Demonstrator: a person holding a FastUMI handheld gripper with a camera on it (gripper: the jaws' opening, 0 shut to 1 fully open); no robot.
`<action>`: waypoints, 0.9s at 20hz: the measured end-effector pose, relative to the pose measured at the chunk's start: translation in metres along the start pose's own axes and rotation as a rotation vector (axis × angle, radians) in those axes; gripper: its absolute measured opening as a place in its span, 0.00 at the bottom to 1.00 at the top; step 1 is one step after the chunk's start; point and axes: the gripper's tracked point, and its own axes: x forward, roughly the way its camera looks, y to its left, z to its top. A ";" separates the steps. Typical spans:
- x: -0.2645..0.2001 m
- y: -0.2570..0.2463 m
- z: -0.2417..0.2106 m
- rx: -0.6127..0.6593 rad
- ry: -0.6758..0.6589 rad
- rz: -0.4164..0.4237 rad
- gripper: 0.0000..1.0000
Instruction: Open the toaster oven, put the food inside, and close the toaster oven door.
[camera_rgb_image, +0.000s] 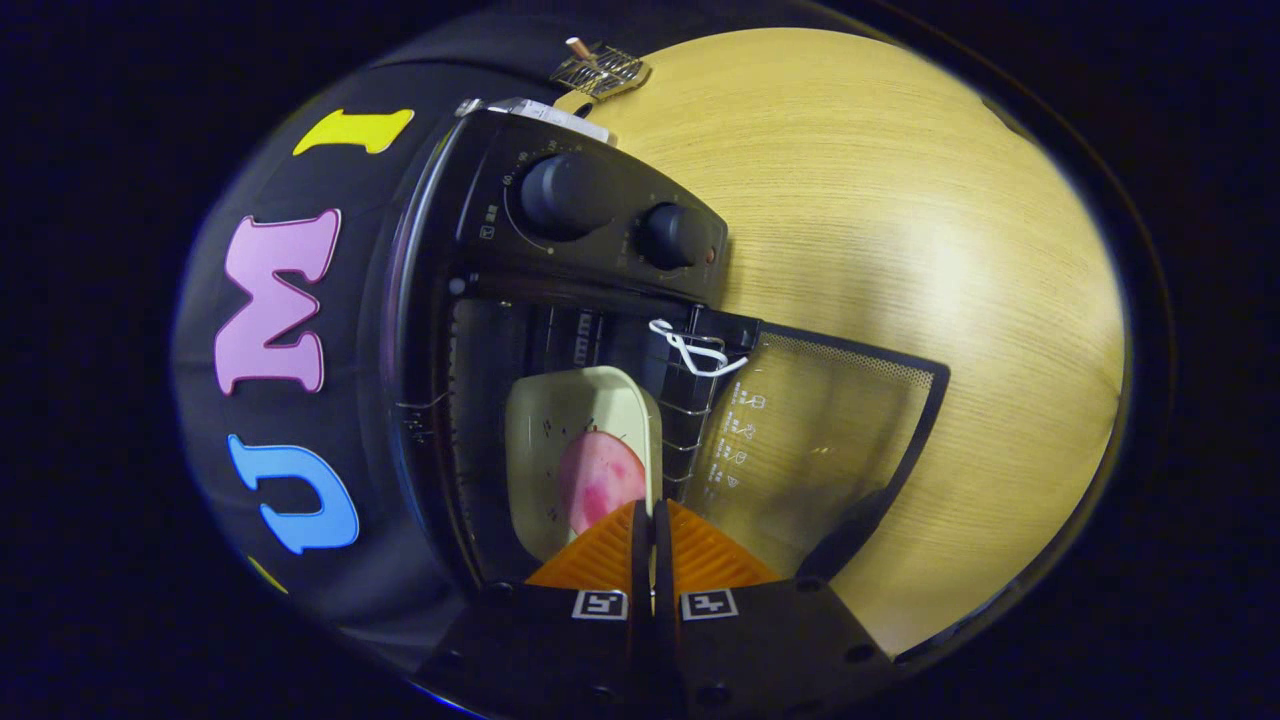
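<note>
Two fingers of the tool (653, 515) stand pressed close together, clamped on the near rim of a pale, rounded rectangular tray (545, 430), which passes into the narrow slit between them. On that smooth tray lies the food (598, 478), a round pink slice with darker red blotches, just ahead of the fingertips. Tray and food sit inside the open cavity of the toaster oven (470, 300), a glossy black box seen turned on its side in this view. Wire rack bars (690, 420) show beside the tray, and ribbed slots line the cavity wall. Hanging open beside the fingers is the oven door (830, 440), a clear glass pane with a dotted dark border and small white pictograms. A white cord (690, 350) is looped at the door's hinge end. Beyond are two round black knobs (560, 195) on the control panel. Everything rests on a light wood-grain counter (900, 220), where a small wire grid (600, 70) lies well beyond the oven.
</note>
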 end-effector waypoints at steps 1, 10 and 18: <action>0.005 0.001 0.000 0.028 -0.014 -0.002 0.05; 0.017 0.012 -0.003 0.076 -0.091 0.002 0.07; -0.007 0.023 -0.012 0.100 -0.038 0.093 0.60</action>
